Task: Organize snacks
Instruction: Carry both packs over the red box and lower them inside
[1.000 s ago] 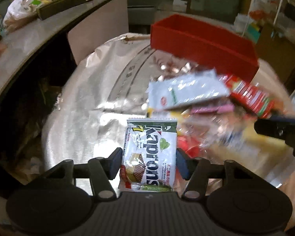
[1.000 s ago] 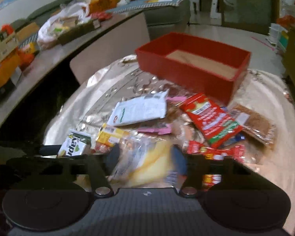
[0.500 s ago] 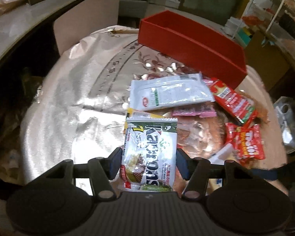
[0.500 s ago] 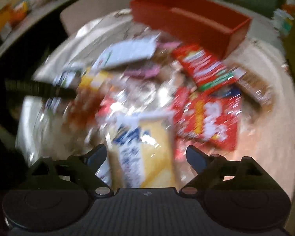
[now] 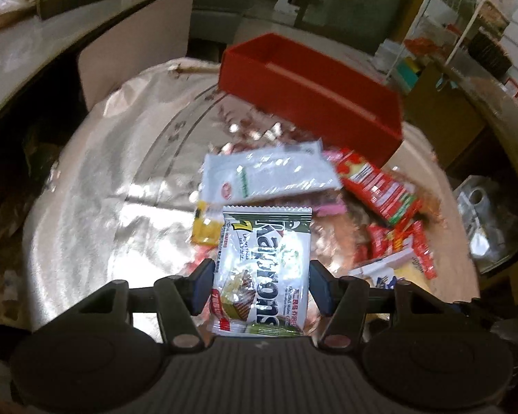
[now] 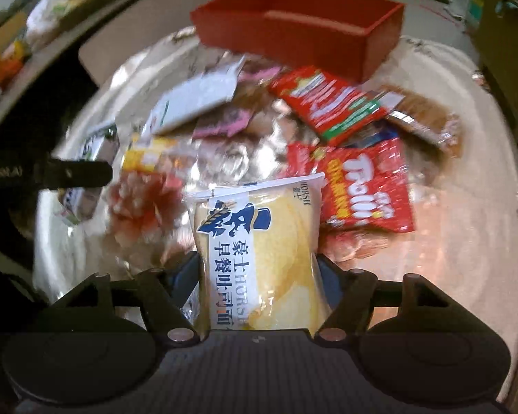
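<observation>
**Both grippers loaded, red bin not yet filled**

Since the earlier frame: right gripper (image 6: 259, 276) has dropped onto the pile, and its jaws have just been closing onto the yellow bread packet with blue-and-white label (image 6: 259, 258). Packet sits between them and the pads now dent its sides, so I read that as a pinch. Left gripper (image 5: 259, 286) unchanged: clamped on the green-and-white foil wafer packet (image 5: 264, 269), as before, carried above the table.

Largest to smallest, status:
- Round table under shiny silver-pink foil cloth (image 5: 96, 214): most snacks are on it, loose.
- Red rectangular open-top bin (image 6: 328, 34), far edge of table. What shows of the inside looks empty; part of the floor is hidden by the near wall.
- Pile left to sort: white flat pouch (image 6: 197, 100), red-and-green long packet (image 6: 328, 103), red gummy bag (image 6: 362, 186), brown wafer bar in clear wrap (image 6: 424, 117), small yellow box (image 6: 148, 155), pink sachets (image 6: 224, 124), plus clear-wrapped items too blurred to name.

Judgement: early stage. Two items picked, none visibly binned. Next is carrying both to the bin, then clearing the remaining pile. Bread packet is soft and slippery, so the grip could slide.
</observation>
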Tool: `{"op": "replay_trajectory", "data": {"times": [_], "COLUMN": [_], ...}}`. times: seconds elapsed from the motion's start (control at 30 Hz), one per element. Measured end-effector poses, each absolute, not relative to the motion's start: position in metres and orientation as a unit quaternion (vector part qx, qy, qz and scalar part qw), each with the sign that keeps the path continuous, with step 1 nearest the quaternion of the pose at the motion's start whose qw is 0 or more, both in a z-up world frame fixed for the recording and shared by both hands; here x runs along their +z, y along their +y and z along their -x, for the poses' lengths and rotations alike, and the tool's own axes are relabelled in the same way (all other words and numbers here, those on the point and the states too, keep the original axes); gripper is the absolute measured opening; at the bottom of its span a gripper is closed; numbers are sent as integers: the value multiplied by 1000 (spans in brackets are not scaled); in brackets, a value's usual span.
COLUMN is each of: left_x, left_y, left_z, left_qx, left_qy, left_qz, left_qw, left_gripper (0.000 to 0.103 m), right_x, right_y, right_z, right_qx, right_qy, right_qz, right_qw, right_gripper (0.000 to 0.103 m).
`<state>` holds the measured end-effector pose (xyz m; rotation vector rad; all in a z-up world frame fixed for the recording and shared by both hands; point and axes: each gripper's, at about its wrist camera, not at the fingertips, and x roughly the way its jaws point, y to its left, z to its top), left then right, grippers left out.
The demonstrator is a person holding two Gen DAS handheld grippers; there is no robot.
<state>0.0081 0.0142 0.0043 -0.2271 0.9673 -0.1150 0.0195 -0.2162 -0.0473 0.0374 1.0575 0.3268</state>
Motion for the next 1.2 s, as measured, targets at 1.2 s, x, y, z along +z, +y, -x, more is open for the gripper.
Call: {"op": "replay_trajectory", "data": {"times": [1.2], "left_x": [12], "left_y": [-36], "left_z": [-306], "left_qx": [-62], "left_qy": [361], "left_qz": [145], "left_qw": [919], "left_gripper": [51], "right_x": [-4], "right_y": [-251], "right_z": [-281], "right_qx": [97], "right_qy": [379], "right_qz": [-118], "right_qw": [913], "right_gripper": [76]}}
